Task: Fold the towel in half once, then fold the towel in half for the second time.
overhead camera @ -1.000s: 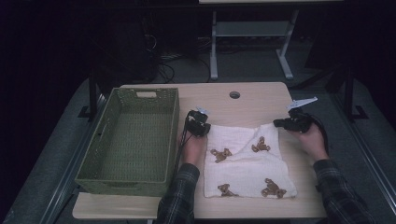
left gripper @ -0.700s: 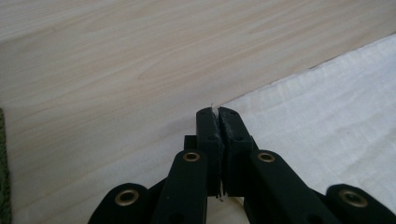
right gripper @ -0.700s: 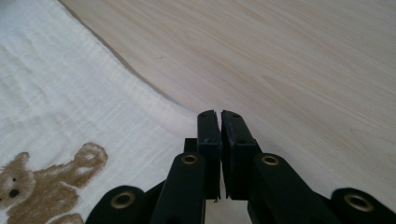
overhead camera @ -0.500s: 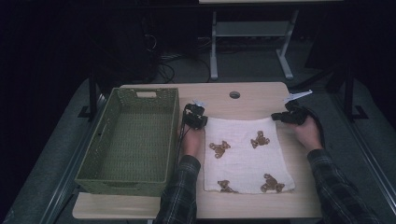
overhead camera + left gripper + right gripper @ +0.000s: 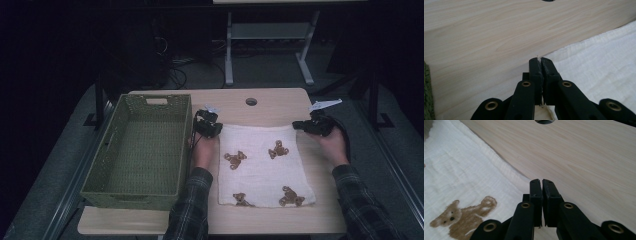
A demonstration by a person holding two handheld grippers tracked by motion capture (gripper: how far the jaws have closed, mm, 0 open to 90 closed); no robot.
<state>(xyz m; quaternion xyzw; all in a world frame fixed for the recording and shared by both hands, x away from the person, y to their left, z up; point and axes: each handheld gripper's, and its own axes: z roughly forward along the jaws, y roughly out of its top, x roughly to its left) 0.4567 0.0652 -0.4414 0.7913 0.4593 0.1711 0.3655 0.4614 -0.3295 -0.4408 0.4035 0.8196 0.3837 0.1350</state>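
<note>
Pale wooden tabletop (image 5: 165, 227) against a dark room carries, at its left, an empty green woven basket (image 5: 141, 150). Just right of the basket, the left gripper (image 5: 210, 125) has its jaws pressed together on the far left corner of a white cloth printed with brown teddy bears (image 5: 262, 167), which lies spread flat at the table's middle. At the far right corner, the right gripper (image 5: 306, 125) is likewise clamped on the cloth's edge.
</note>
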